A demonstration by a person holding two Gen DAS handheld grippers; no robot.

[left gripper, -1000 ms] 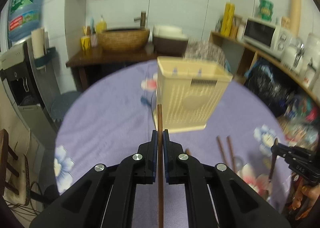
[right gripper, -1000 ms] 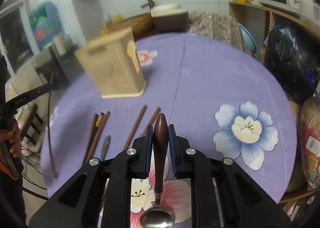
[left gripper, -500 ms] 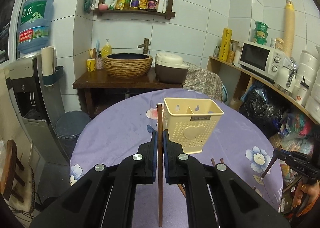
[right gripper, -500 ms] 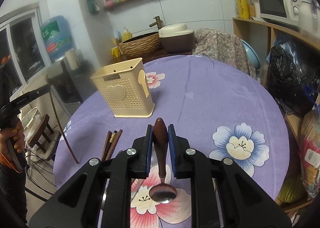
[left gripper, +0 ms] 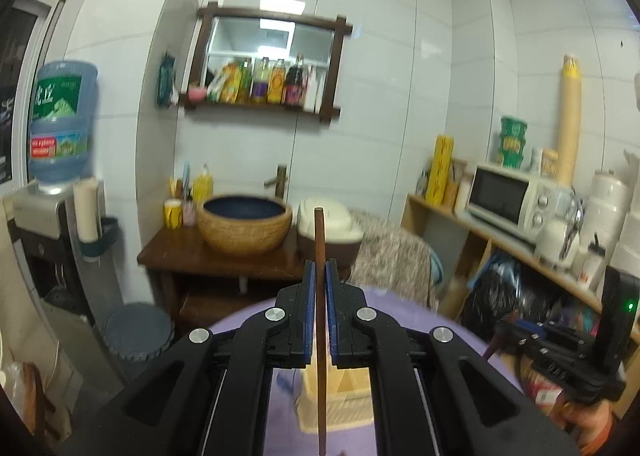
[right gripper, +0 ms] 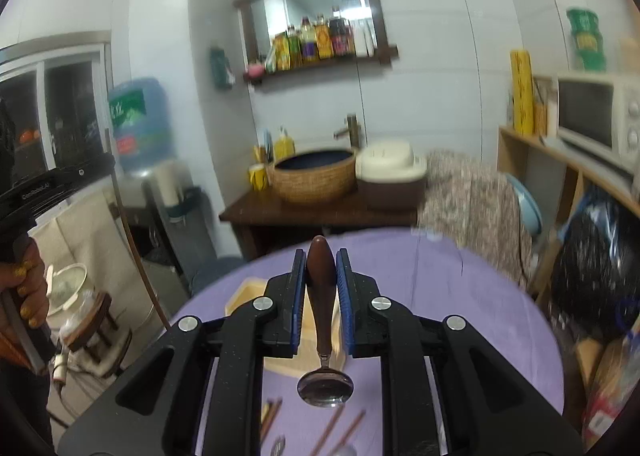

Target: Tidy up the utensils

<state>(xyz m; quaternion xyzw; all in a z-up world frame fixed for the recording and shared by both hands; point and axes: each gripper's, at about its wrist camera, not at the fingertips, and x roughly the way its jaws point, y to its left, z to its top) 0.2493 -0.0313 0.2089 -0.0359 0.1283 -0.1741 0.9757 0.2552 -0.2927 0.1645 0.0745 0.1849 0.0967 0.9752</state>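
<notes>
Left wrist view: my left claw (left gripper: 319, 276) pinches an upright chopstick (left gripper: 320, 336) above the holder (left gripper: 344, 396); my right claw (right gripper: 321, 268) clamps a spoon (right gripper: 322, 296) handle, bowl hanging above the holder.

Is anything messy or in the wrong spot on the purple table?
Yes. Loose chopsticks lie scattered on the purple tablecloth instead of standing in the cream utensil holder. Nothing looks spilled or broken.
</notes>
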